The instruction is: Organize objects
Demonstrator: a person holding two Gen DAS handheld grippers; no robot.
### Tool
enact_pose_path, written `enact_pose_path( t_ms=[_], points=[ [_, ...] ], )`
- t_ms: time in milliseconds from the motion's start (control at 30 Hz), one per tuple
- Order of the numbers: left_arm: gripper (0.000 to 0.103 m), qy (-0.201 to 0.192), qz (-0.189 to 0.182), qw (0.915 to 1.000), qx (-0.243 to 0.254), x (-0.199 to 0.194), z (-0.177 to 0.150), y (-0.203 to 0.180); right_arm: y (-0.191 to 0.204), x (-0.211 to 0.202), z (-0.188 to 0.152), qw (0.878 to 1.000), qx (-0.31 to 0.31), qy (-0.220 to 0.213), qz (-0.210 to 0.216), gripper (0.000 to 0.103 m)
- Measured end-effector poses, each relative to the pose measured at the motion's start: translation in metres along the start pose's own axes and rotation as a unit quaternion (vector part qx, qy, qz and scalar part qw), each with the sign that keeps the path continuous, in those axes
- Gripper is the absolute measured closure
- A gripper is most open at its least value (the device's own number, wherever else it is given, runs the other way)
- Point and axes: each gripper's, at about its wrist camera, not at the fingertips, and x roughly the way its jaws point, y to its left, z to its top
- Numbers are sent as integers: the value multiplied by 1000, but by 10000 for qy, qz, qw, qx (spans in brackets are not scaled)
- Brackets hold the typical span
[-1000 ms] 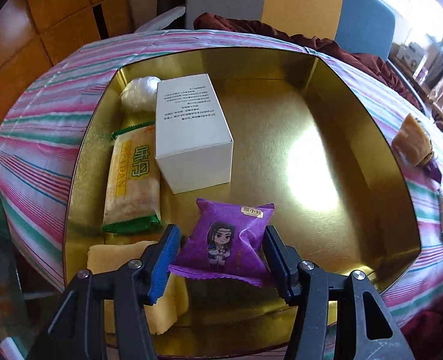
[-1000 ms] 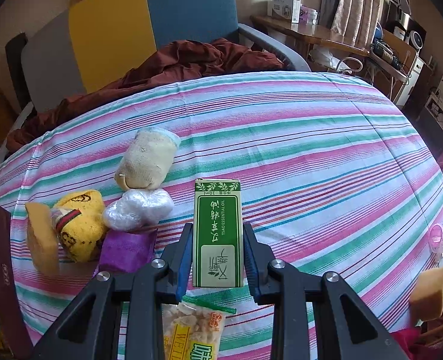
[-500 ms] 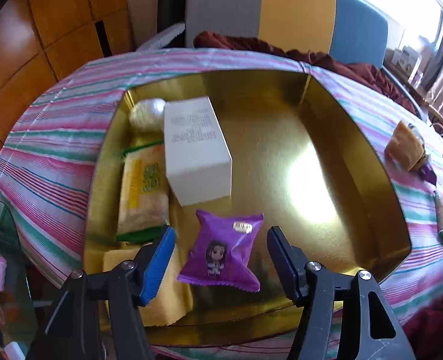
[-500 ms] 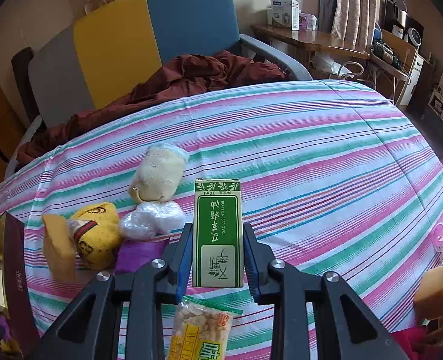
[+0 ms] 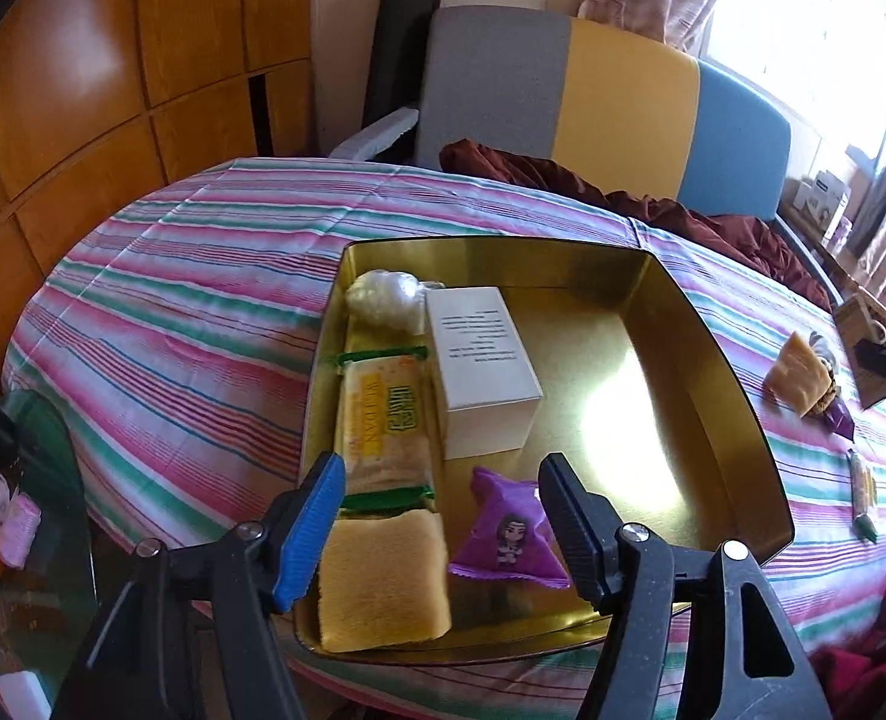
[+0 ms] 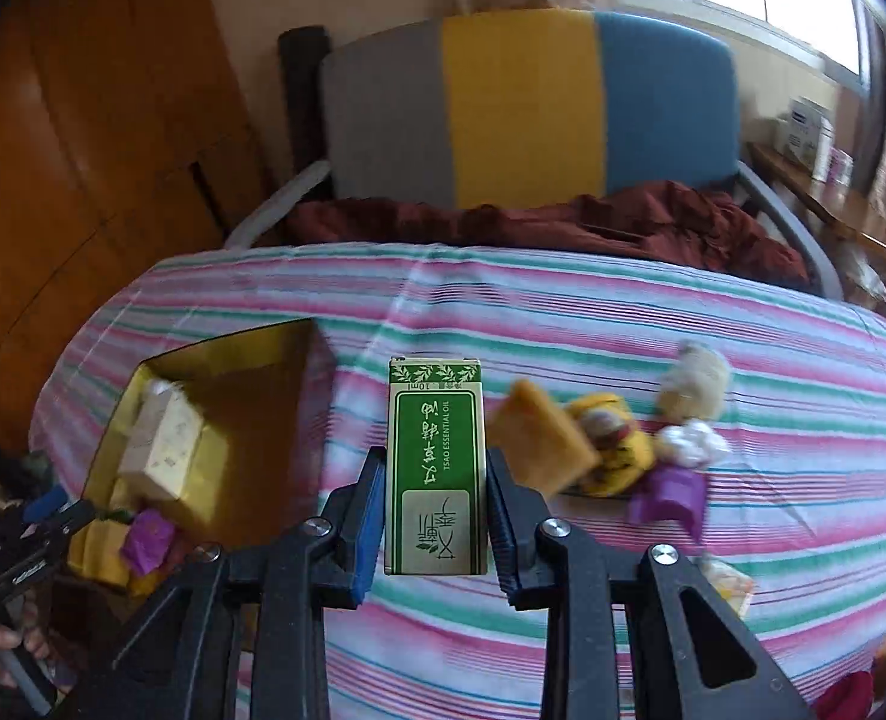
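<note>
Striped pink-and-green cloth (image 6: 622, 324) covers the table beneath both tongs. Right gripper (image 6: 434, 519) is clenched on an upright green box (image 6: 435, 468) printed "TSAO ESSENTIAL OIL", "10ml". Left gripper (image 5: 443, 516) gapes, released, over the gold tray (image 5: 724, 360); a purple cartoon-figure sachet (image 5: 511, 531) lies just ahead between its fingers, beside a yellow sponge (image 5: 383, 582).

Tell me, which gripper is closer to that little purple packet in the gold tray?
Left. The left gripper hangs open right over the purple packet, while the right gripper is off beside the gold tray, gripping a green box.
</note>
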Motion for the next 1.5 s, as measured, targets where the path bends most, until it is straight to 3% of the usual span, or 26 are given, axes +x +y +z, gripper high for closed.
enact_pose_path(
  t_ms=[233,533,667,800,967,1167,1500],
  points=[
    [35,-39,79,9995,-315,-5,-9,27,108,53,-23,9921,-833,736,590,73],
    [31,-89,99,9986,-505,-9,-17,44,146,118,-39,9832,-765,1636,269,73],
    [31,-90,105,9986,-520,-9,-19,47,166,133,-48,9791,-741,1840,461,72],
    [29,-94,124,9984,-549,-9,-21,50,178,136,-53,9767,-642,1864,853,67],
    [28,-142,155,9984,-524,-11,-22,48,166,125,-50,9809,-463,1603,999,33],
    [27,-236,190,9989,-358,-17,-19,40,152,99,-44,9858,-468,1299,952,32],
    [24,-375,178,9991,83,-29,-17,12,94,51,-37,9946,-281,815,584,28]
  ],
)
